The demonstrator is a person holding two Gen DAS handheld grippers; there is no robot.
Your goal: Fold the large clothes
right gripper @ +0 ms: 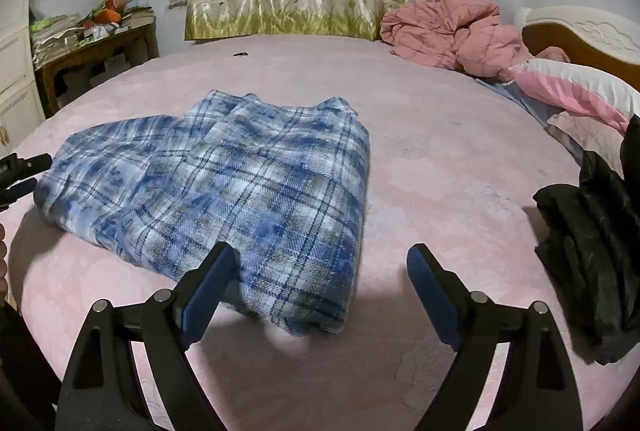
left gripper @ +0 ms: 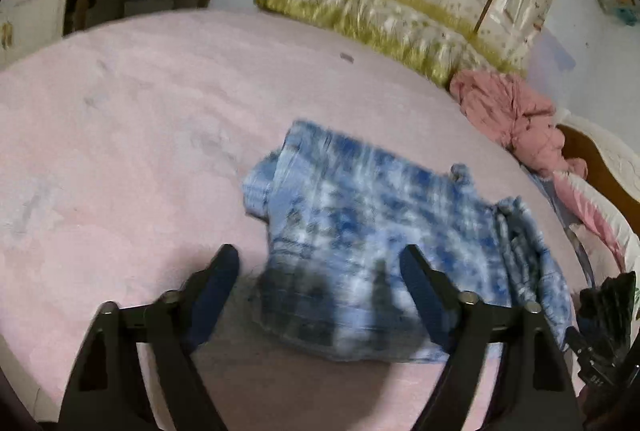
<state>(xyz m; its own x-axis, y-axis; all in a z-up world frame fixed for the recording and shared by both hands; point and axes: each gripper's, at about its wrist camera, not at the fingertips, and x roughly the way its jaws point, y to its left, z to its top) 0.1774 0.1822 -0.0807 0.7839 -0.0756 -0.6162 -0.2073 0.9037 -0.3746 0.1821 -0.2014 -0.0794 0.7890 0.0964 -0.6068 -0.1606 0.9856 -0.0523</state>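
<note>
We see pink bed w/ folded blue plaid garment just ahead of tongs, black clothing to right, pink quilt & pillow far right.

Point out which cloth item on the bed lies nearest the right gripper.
The blue plaid garment, folded on the pink bed cover, its near corner just ahead of the open right gripper. The black garment lies off to the right; the pink quilt sits far back.

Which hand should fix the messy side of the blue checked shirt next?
Probably left. Its tongs hang open over the folded blue plaid shirt's rumpled, loose end; the right tongs sit open at the neat folded corner.
</note>
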